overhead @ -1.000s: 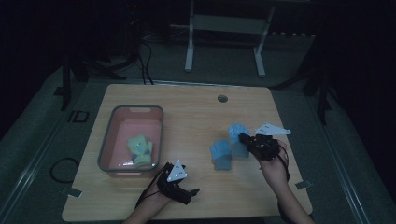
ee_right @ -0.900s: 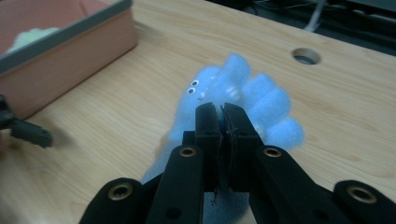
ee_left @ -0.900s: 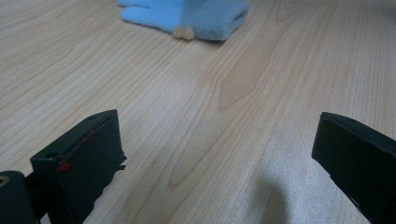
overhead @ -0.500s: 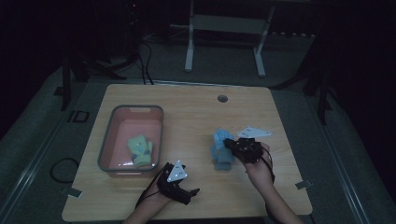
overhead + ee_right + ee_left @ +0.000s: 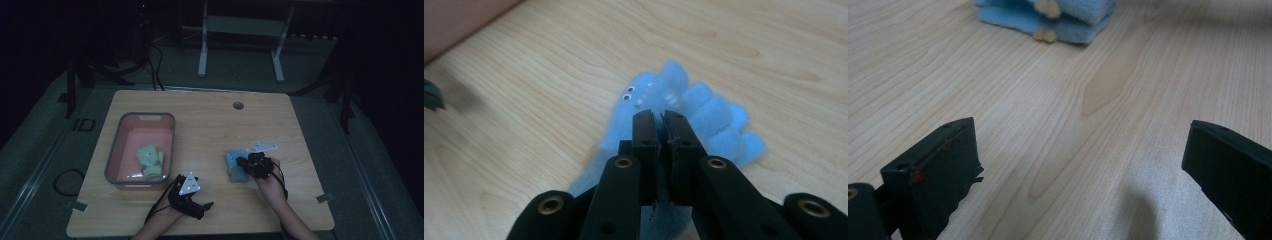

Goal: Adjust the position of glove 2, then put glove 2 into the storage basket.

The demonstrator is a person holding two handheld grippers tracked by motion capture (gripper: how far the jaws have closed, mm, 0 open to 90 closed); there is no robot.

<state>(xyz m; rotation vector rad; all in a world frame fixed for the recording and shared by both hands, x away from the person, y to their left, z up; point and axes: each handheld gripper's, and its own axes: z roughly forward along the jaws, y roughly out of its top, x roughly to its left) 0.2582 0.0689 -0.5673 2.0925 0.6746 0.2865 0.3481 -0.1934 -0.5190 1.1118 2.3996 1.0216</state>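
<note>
The right gripper (image 5: 248,162) has come down and leftward onto the bench (image 5: 210,125), its fingers clamped on the blue plush toy (image 5: 704,117) lying there. The left gripper (image 5: 197,207) rests nearby, fingers apart.

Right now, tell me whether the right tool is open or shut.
Shut on the blue plush toy: the right tool has its jaws nearly together, pinching the toy's fabric against the table.

High overhead, two close tong-mounted views — shared blue toy (image 5: 234,165)
</note>
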